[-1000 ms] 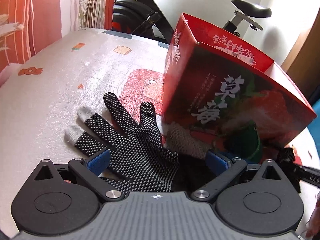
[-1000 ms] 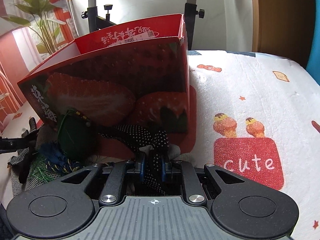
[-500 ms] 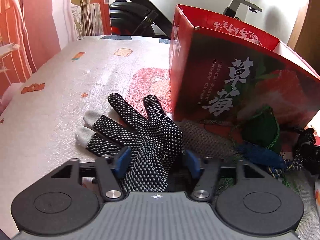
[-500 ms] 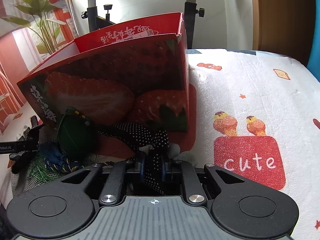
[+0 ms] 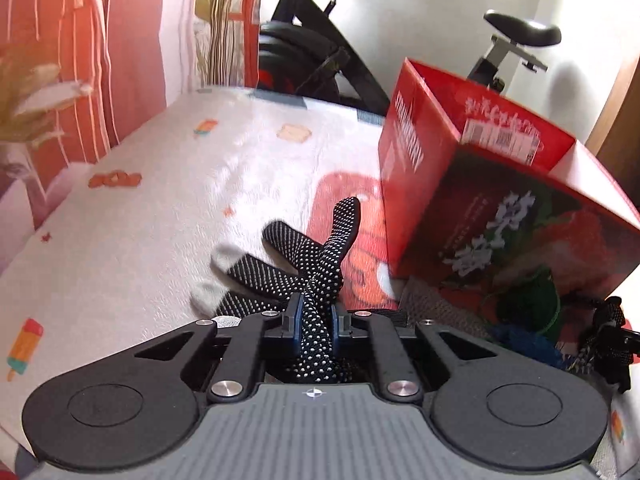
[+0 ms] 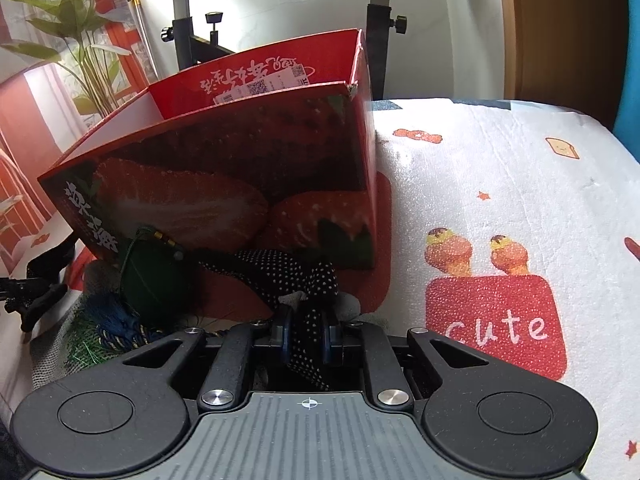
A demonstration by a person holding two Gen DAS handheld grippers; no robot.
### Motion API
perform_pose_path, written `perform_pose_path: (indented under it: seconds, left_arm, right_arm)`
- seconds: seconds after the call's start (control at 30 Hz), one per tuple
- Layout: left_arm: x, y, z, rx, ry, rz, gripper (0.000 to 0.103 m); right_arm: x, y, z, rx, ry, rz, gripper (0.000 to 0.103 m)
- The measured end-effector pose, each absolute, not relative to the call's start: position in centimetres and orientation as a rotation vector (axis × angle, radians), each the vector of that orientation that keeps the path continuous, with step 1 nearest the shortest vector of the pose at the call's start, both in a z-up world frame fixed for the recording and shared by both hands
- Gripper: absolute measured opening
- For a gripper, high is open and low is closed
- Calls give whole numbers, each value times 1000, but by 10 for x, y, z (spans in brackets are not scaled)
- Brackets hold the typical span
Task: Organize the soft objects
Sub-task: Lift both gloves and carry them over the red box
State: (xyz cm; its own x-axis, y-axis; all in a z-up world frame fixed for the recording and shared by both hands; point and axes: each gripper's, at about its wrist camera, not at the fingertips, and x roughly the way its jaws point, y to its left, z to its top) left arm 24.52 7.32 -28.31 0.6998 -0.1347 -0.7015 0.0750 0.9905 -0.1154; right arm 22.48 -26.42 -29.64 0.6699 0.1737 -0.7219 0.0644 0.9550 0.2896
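Note:
My left gripper (image 5: 314,318) is shut on a black glove with white dots (image 5: 320,264); its fingers hang over the tablecloth, two with grey tips. My right gripper (image 6: 307,334) is shut on a second black dotted glove (image 6: 280,270), which lies against the front of the red strawberry box (image 6: 224,184). The open-topped box also shows at the right of the left wrist view (image 5: 500,200). A green pouch with a blue tassel (image 6: 154,276) lies in front of the box, between the two grippers.
A white tablecloth (image 6: 500,184) with cartoon prints covers the table. A grey knitted cloth (image 5: 436,304) lies under the pouch by the box. An exercise bike (image 5: 320,64) stands behind the table, with a plant (image 6: 76,24) and red curtains (image 5: 100,60) at the left.
My left gripper has shut on the flat-lying glove, bunching and lifting it, and has tilted upward. My right gripper has stayed shut on its glove, nearly still.

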Motion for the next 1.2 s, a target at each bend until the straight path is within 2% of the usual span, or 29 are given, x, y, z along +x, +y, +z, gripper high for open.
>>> perform_pose_path:
  seconds: [0.47, 0.8, 1.2]
  left_arm:
    - [231, 47, -223, -63, 645, -192, 14]
    - [238, 27, -178, -89, 534, -280, 14]
    - [270, 4, -156, -116, 508, -348, 14]
  right_arm:
    - [223, -265, -254, 312, 747, 94, 13]
    - [235, -264, -192, 303, 655, 164, 13]
    - [287, -266, -127, 230, 531, 203, 13]
